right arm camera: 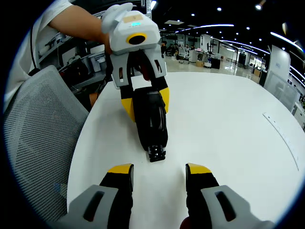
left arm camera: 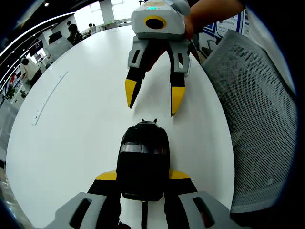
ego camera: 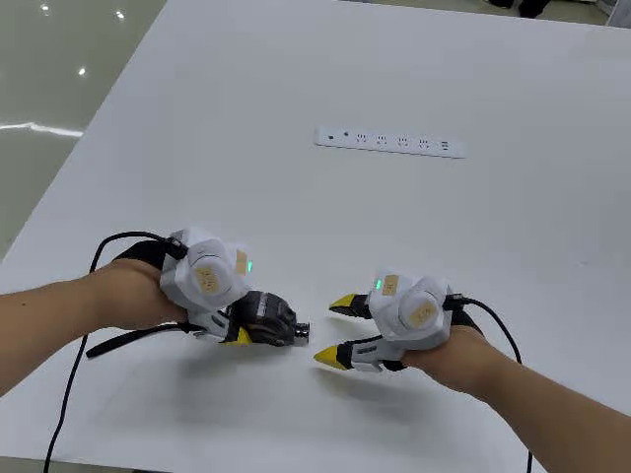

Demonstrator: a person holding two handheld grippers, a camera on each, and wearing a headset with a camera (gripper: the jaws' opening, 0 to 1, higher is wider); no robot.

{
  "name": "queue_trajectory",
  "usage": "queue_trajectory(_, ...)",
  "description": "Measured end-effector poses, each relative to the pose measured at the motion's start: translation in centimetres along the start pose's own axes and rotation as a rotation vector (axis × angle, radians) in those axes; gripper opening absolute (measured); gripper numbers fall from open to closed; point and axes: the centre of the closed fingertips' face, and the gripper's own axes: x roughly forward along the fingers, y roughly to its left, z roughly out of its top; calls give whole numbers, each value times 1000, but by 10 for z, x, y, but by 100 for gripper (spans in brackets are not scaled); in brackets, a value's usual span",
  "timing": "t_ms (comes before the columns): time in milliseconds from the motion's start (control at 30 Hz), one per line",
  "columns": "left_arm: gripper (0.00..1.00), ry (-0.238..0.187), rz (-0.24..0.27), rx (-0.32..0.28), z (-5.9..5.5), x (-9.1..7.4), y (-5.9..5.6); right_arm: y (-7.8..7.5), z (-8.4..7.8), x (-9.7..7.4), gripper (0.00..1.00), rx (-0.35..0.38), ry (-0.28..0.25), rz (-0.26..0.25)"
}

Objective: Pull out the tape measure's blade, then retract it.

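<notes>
A black tape measure lies on the white table, held between the yellow-tipped jaws of my left gripper. In the left gripper view the tape measure sits between that gripper's own jaws, its blade tip pointing away. My right gripper stands open just right of the blade's hook, a small gap apart. In the right gripper view the tape measure faces my open right gripper, with the hook end a little ahead of the fingertips. The blade is retracted.
A white power strip lies farther back on the table. A black cable trails from the left gripper near the front edge. A grey mesh chair stands beside the table. The table's left edge drops to a glossy floor.
</notes>
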Motion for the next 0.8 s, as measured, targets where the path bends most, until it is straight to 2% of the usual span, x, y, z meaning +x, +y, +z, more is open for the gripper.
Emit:
queue_trajectory(367,31,7,-5,4,-1,-1,-1,1,3,14,28,-7,-9,21)
queue_trajectory(800,31,9,-8,2,-1,-1,0,2,5,25,22,2,-15,34)
